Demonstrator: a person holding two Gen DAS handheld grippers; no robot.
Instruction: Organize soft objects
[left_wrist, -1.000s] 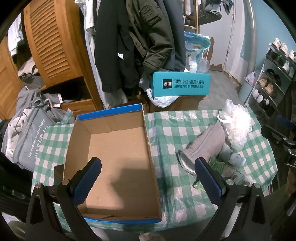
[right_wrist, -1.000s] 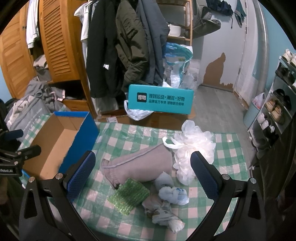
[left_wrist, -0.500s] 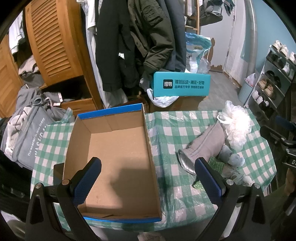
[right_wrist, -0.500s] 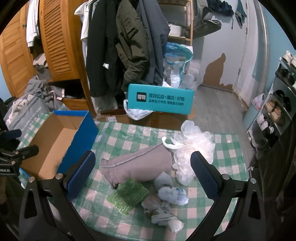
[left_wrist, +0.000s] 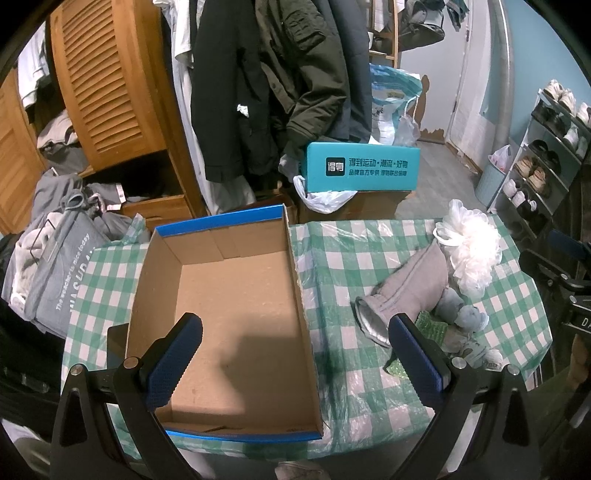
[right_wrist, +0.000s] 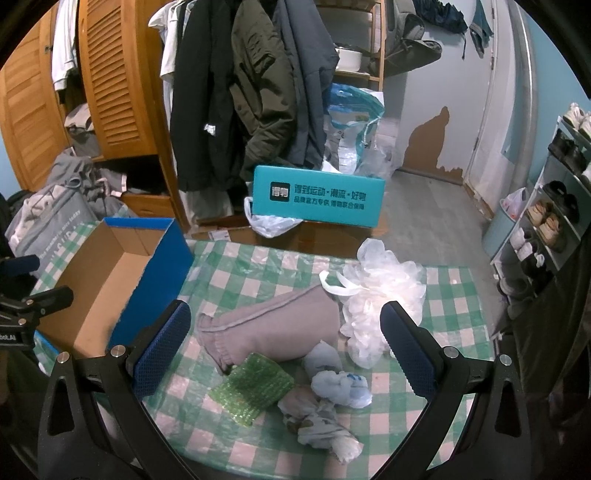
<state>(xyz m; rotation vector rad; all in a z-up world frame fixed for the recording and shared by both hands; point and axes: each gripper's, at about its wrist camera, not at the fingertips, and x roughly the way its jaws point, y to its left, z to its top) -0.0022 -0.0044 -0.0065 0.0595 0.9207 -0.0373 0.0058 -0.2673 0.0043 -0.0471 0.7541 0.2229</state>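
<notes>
The left claw (left_wrist: 295, 354) has slid a little to the right over the box (left_wrist: 225, 295); nothing on the worktop (right_wrist: 258, 273) moved

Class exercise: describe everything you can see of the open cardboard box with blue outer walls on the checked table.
The open cardboard box with blue outer walls is a lidless rectangular tray: plain brown card inside, glossy blue outside with a blue rim. It looks empty, its floor bare apart from shadows. It sits flat on the green-and-white checked tablecloth, on the table's left part, apart from the soft items lying to its right. The open left gripper hovers above its near end without touching it.
</notes>
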